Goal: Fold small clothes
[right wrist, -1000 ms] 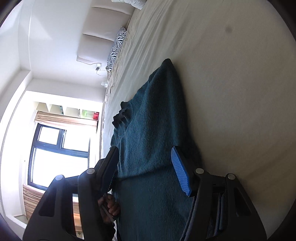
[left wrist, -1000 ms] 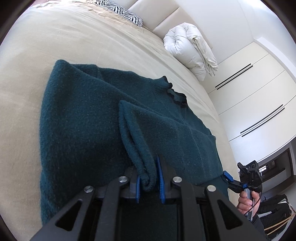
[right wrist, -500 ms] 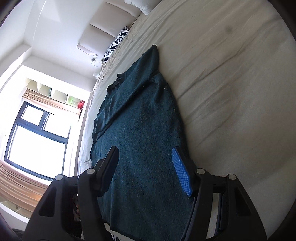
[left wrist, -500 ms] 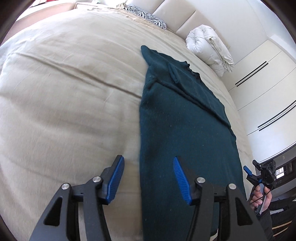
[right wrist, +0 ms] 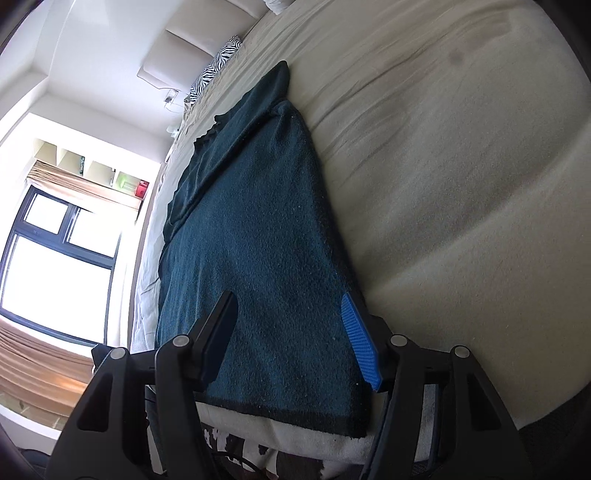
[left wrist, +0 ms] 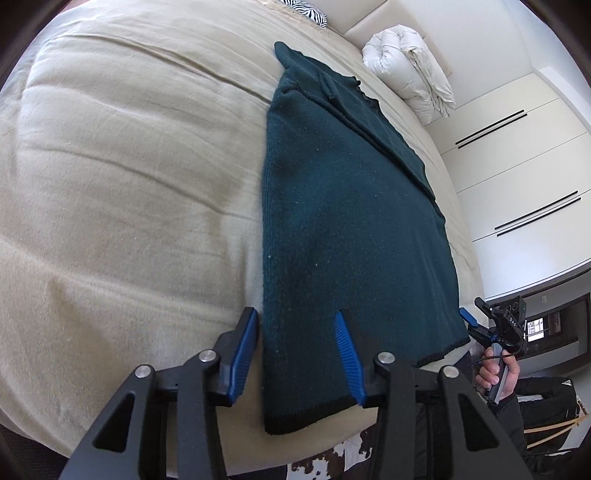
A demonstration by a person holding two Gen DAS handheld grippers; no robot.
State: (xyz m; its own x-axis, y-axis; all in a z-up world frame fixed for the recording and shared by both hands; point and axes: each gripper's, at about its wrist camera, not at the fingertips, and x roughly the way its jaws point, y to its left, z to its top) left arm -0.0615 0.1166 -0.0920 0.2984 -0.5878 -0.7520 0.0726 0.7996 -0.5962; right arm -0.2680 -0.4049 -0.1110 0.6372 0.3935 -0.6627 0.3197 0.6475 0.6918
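Observation:
A dark teal knit sweater (left wrist: 343, 206) lies flat on the beige bed (left wrist: 122, 177), folded lengthwise into a long strip, neck end far, hem at the near bed edge. My left gripper (left wrist: 295, 354) is open and empty, above the hem's left corner. My right gripper (right wrist: 291, 339) is open and empty, above the hem's right corner of the sweater (right wrist: 255, 236). The right gripper also shows in the left wrist view (left wrist: 480, 325), held in a hand.
A rolled white duvet (left wrist: 410, 70) and a zebra pillow (left wrist: 306, 7) lie at the headboard. White wardrobe doors (left wrist: 517, 177) stand right of the bed. A window (right wrist: 48, 266) is on the other side. A cowhide rug (right wrist: 295, 443) lies below the bed edge.
My left gripper has let go of the sleeve it held and opened. Both grippers have drawn back from the sweater's middle to its hem at the bed edge.

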